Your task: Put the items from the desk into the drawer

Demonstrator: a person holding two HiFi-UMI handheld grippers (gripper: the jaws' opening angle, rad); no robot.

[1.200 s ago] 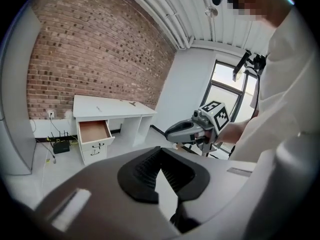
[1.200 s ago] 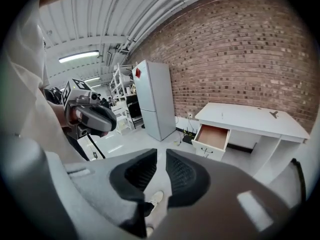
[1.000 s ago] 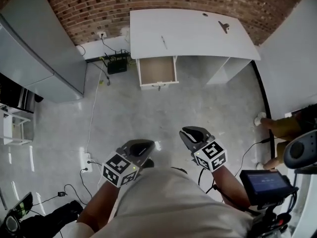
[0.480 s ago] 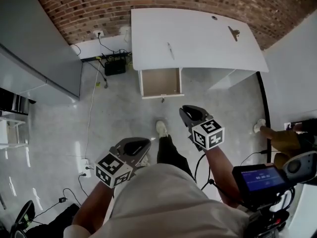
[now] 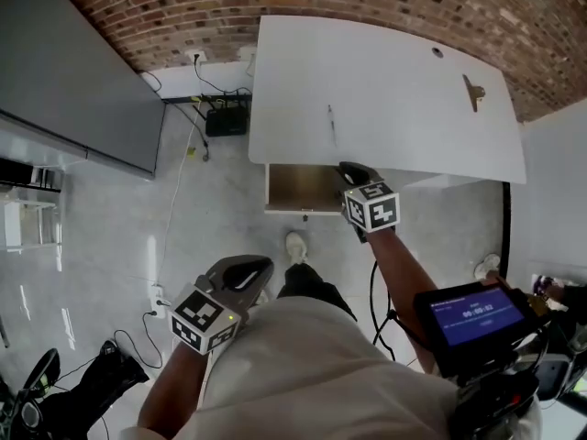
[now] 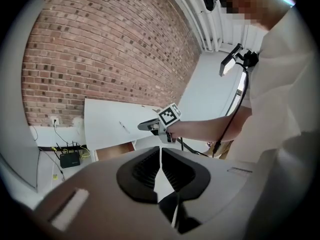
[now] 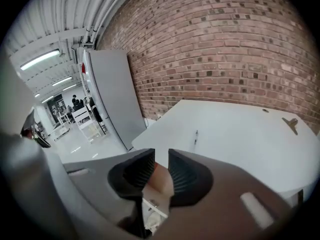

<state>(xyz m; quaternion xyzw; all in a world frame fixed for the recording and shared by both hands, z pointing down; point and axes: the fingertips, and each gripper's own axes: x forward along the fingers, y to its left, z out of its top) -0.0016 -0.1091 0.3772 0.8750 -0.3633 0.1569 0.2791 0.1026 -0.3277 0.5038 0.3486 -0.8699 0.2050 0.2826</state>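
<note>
A white desk (image 5: 385, 90) stands against the brick wall. On it lie a thin pen (image 5: 332, 125) and a small dark clip (image 5: 474, 92) at the far right. Under the desk's front edge a wooden drawer (image 5: 301, 189) stands pulled out. My right gripper (image 5: 353, 174) hovers at the desk's front edge above the drawer, its jaws a little open and empty. In the right gripper view the pen (image 7: 196, 135) and clip (image 7: 291, 124) lie ahead of the right gripper (image 7: 161, 159). My left gripper (image 5: 243, 273) hangs low by the body, shut and empty. The left gripper (image 6: 160, 151) faces the desk (image 6: 107, 121).
A tall grey cabinet (image 5: 73, 71) stands left of the desk. A black box with cables (image 5: 227, 121) sits on the floor by the wall, and a floor socket (image 5: 158, 296) lies at the left. A small screen (image 5: 468, 314) hangs at the person's right side.
The person has walked up to the desk. My right gripper has moved forward to the desk's front edge over the drawer. The left gripper stayed low by the body.
</note>
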